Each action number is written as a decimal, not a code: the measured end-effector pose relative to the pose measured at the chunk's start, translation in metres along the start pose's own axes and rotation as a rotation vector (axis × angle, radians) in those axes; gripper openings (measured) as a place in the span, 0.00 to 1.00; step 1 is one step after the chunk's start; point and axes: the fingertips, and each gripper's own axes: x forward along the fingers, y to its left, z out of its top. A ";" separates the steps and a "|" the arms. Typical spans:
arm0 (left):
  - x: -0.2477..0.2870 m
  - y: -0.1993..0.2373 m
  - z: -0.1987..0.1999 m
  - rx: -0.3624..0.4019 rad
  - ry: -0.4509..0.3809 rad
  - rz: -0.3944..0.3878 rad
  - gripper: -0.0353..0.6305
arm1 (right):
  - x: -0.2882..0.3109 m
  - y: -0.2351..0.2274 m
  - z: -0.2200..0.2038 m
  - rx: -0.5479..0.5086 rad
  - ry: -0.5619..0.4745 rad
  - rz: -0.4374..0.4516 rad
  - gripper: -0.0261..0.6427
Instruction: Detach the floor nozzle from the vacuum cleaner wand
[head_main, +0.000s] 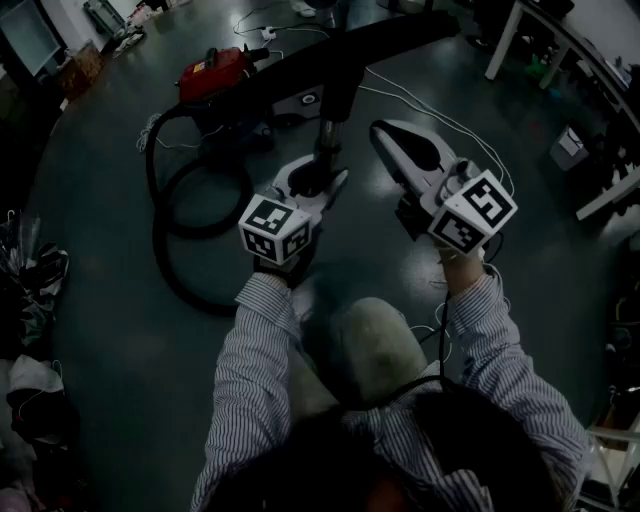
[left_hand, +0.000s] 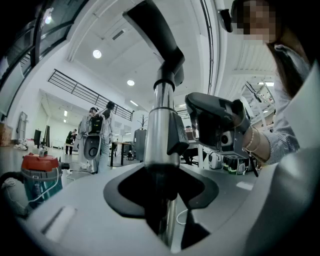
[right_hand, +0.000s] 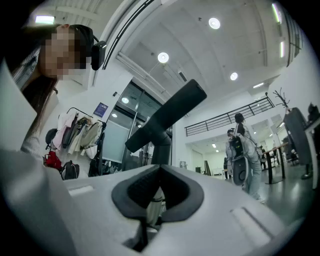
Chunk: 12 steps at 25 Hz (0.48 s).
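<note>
The left claw (head_main: 318, 186) is clamped on the bare metal wand (head_main: 326, 148). In the left gripper view the tube (left_hand: 160, 130) rises straight up out of the dark notch between its jaws (left_hand: 162, 200). At the wand's top a black elbow joins it to the floor nozzle (head_main: 340, 55), a long dark bar held up in the air, off the floor (head_main: 100, 330) and slanting across the head view above both claws. The nozzle is still attached to the wand. The right claw (head_main: 386, 136) has its jaws pressed together with nothing gripped. It sits just beside the wand on the person's right, apart from it, and its own view looks up at the nozzle (right_hand: 170, 112) over its closed jaws (right_hand: 150, 210). On the floor beyond the left claw stands the red vacuum cleaner body (head_main: 215, 70). Its black hose (head_main: 160, 230) curls in loops on the floor to the left of the left claw. A thin white cable (head_main: 420, 105) trails over the floor past the right claw.
</note>
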 end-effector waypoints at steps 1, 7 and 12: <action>0.003 0.005 -0.003 0.002 0.007 0.008 0.31 | 0.002 -0.004 -0.003 0.008 0.004 -0.011 0.04; 0.013 0.018 -0.028 -0.042 0.057 0.021 0.31 | 0.008 -0.019 -0.020 0.015 0.077 -0.049 0.04; 0.025 0.010 -0.046 -0.063 0.128 0.005 0.31 | 0.007 -0.030 -0.033 0.062 0.102 -0.073 0.04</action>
